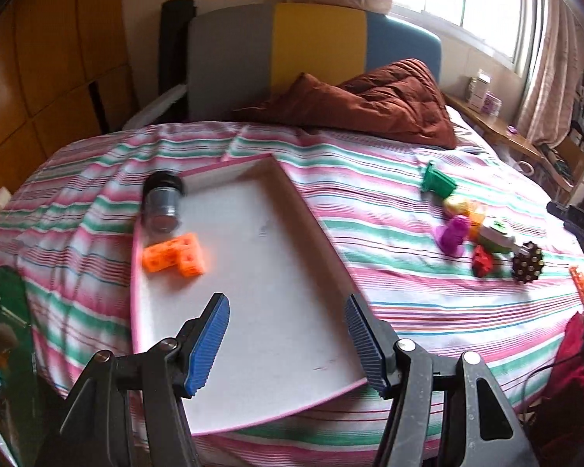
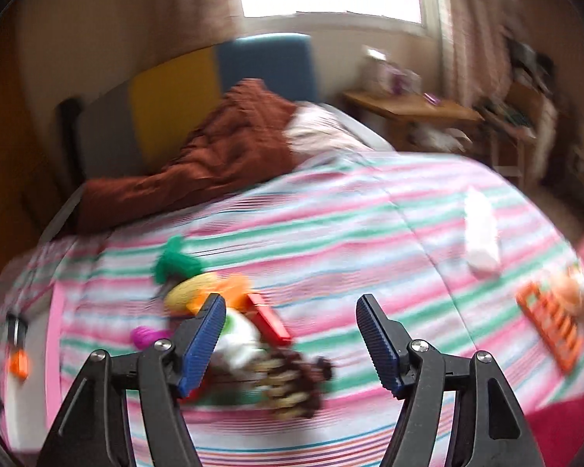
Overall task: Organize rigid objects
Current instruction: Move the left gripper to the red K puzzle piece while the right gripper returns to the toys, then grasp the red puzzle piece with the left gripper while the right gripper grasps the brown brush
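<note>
A white tray with a pink rim [image 1: 311, 214] lies on the striped bed. In it are an orange block piece [image 1: 174, 259] and a dark jar on its side [image 1: 162, 206]. My left gripper [image 1: 288, 344] is open and empty over the tray's near end. A pile of toys lies to the right: a green piece [image 1: 438, 183], a purple piece [image 1: 453, 235], a dark studded ball [image 1: 528, 262]. My right gripper [image 2: 292, 344] is open and empty, just above the pile, with the studded ball [image 2: 296, 385] and a red block [image 2: 270, 321] by its left finger. The right wrist view is blurred.
A brown quilt [image 1: 377, 101] lies at the head of the bed. An orange grid piece [image 2: 553, 327] and a white object [image 2: 481, 233] lie on the bed's right side. A wooden side table [image 2: 408, 109] stands by the window. A green bin of items [image 1: 4, 330] is at left.
</note>
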The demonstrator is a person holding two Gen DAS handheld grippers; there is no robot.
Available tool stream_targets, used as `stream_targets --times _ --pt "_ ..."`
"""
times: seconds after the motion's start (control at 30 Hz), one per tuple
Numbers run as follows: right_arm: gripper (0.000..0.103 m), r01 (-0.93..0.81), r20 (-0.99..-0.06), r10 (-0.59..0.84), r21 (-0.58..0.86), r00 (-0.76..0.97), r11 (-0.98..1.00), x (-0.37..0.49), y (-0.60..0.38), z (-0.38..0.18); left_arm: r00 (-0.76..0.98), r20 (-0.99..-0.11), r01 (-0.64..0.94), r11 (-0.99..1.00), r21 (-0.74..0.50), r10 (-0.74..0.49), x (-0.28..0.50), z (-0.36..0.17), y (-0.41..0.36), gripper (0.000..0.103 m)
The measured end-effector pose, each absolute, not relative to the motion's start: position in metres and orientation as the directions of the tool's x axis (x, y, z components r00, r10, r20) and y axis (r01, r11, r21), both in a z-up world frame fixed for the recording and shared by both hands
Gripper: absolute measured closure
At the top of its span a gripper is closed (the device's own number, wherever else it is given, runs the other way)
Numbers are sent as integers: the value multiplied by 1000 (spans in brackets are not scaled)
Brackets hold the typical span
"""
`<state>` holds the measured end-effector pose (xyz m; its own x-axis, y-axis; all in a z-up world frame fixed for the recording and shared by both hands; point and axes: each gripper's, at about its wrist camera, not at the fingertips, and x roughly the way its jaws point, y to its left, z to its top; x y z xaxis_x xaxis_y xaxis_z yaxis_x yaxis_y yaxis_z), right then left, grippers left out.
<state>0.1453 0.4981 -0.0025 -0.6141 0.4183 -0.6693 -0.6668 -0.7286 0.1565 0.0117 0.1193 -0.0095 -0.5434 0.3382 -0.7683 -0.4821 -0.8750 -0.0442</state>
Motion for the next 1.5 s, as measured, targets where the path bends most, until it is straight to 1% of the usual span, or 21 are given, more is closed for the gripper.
stream_targets --times 0.1,0.27,0.47,0.6,0.77,1.03,1.13,1.2,1.4,1.43,1.5 --pt "33 -727 -725 380 238 -574 -644 155 525 -15 -504 -780 -519 -852 -69 370 16 -11 136 40" --pt "32 -752 -748 325 336 -579 -568 167 543 -20 -415 -802 -595 -795 -119 430 27 -19 171 40" --pt "30 -748 -746 315 352 -587 -563 167 543 -19 -337 -832 -688 -718 -102 441 41 -34 221 40" --pt "28 -744 -740 309 367 -597 -558 170 546 -18 -266 -829 -749 -646 -144 493 43 -42 253 41" --pt "28 -742 -746 293 377 -598 -555 169 548 -19 -201 -830 -793 -584 -174 521 43 -55 289 41" --pt "27 -734 -750 285 367 -597 -571 166 547 -17 -149 -836 -847 -504 -168 528 40 -67 341 41" --pt "27 -740 -754 278 380 -596 -555 169 551 -18 -145 -848 -849 -504 -159 511 36 -76 354 43" --pt "27 -743 -757 271 389 -594 -545 170 554 -19 -149 -850 -852 -502 -149 505 35 -79 362 47" --pt "27 -741 -763 249 406 -597 -535 169 558 -20 -177 -853 -865 -491 -103 491 36 -88 385 52" --pt "27 -742 -764 251 401 -594 -537 169 558 -20 -188 -850 -866 -491 -93 492 35 -88 386 55" --pt "27 -742 -766 251 397 -592 -541 170 558 -19 -212 -845 -867 -494 -69 491 37 -90 387 63"
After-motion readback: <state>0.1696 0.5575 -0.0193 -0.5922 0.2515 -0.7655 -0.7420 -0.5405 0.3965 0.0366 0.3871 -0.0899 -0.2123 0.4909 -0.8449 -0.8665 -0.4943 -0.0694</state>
